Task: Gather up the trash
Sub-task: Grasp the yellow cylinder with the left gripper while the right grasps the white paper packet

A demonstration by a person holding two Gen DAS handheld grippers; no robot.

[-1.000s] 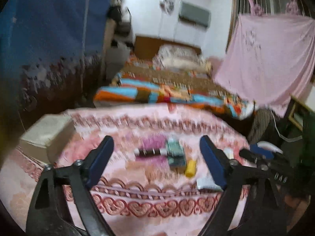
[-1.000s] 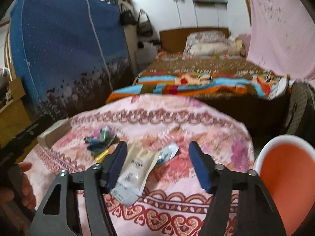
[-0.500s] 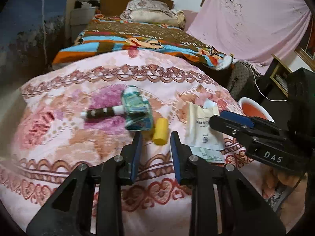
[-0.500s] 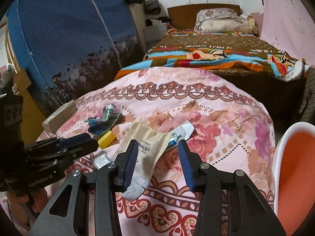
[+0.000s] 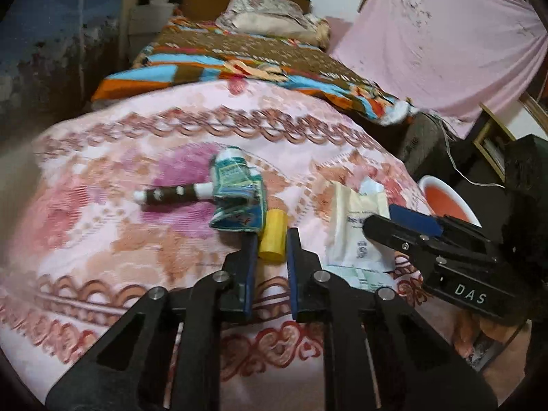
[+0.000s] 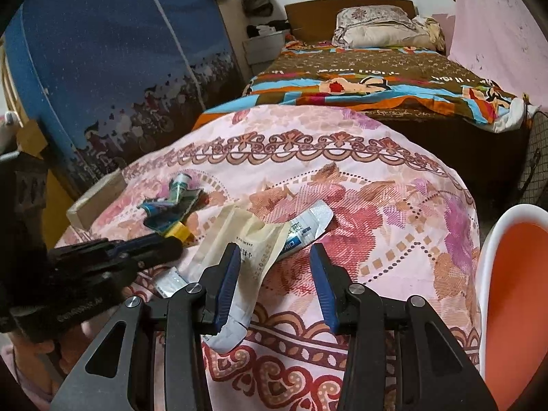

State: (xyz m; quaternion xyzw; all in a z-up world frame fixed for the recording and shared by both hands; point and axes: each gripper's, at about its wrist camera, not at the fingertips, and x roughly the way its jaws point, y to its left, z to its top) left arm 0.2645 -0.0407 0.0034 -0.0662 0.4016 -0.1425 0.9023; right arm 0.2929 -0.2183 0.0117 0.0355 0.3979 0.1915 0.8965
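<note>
My left gripper (image 5: 270, 250) pinches the near end of the small yellow plastic cylinder (image 5: 273, 236); the shallow hold could let it roll free. My right gripper (image 6: 274, 284) is half open, empty, its left pad over the cream paper sachet (image 6: 239, 239), which may slide when pinched.

Left gripper (image 5: 270, 253) jaws closed, right gripper (image 6: 274, 274) parted

You're looking at a table under a pink floral cloth (image 6: 376, 185), with a bed (image 6: 370, 78) lying beyond it, a pillow (image 6: 373, 27) sitting at its head. A blue patterned wardrobe (image 6: 113, 54) is standing left, a pink sheet (image 5: 445, 51) hanging right.
</note>
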